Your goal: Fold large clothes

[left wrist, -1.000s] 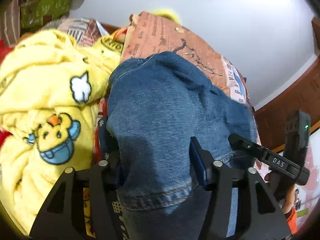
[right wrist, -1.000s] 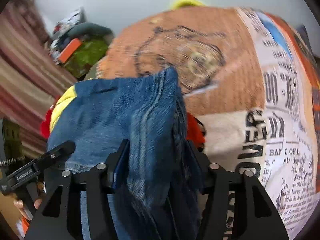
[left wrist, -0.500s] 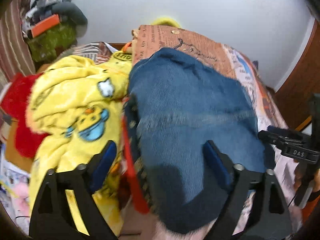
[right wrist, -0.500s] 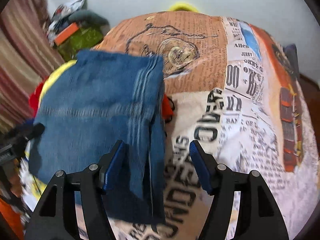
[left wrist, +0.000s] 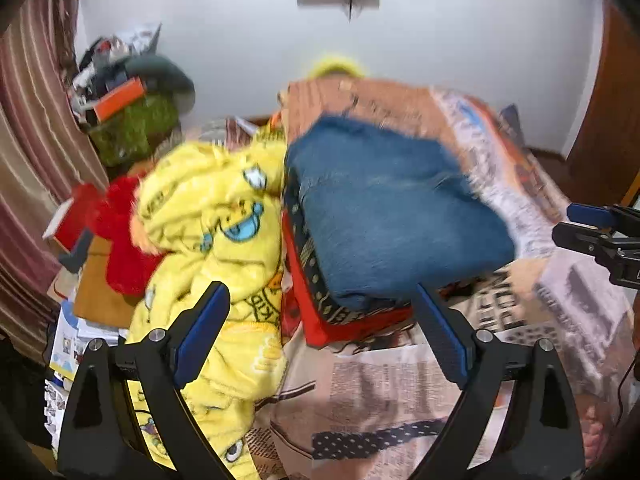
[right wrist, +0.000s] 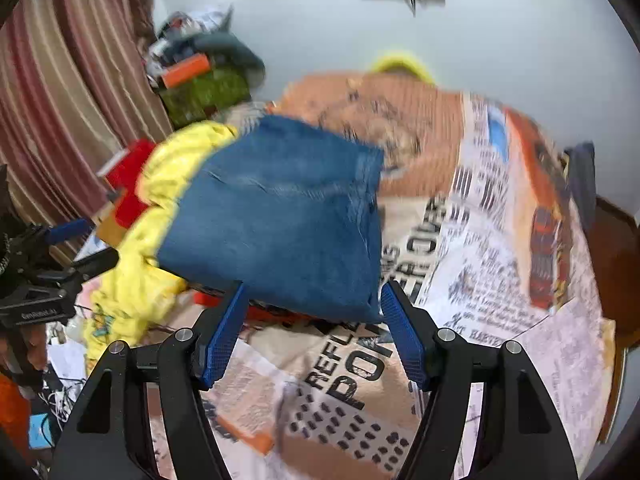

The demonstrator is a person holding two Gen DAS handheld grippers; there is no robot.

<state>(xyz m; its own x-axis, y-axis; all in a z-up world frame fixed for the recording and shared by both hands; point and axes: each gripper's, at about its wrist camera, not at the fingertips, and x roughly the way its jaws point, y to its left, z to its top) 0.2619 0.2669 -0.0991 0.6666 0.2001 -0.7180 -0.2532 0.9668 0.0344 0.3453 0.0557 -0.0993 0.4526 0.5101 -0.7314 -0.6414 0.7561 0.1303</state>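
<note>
Two views, both motion-blurred, each read in turn.

Left wrist, tongs: the left gripper (left wrist: pixel 320 332) has its jaws spread wide, nothing between the blue pads; they opened within the last second, then held steady.
Left wrist, task garment: the folded blue jeans (left wrist: pixel 392 208) lie on a red patterned cloth (left wrist: pixel 316 312) on the bed, beyond the fingertips and apart from them.
Left wrist, neighbours: a yellow cartoon blanket (left wrist: pixel 216 232) is bunched just left of the jeans; the newsprint bedsheet (left wrist: pixel 392 392) spreads below.
Left wrist, far right edge: the right gripper's black body shows there.

Right wrist, tongs: the right gripper (right wrist: pixel 312 328) stands partly open and empty, likewise opened within the last second.
Right wrist, task garment: the jeans' (right wrist: pixel 280 220) near edge lies just past the pad tips, no contact seen.
Right wrist, surroundings: the bedsheet (right wrist: pixel 472 264) lies right, the blanket (right wrist: pixel 136 264) left.
</note>
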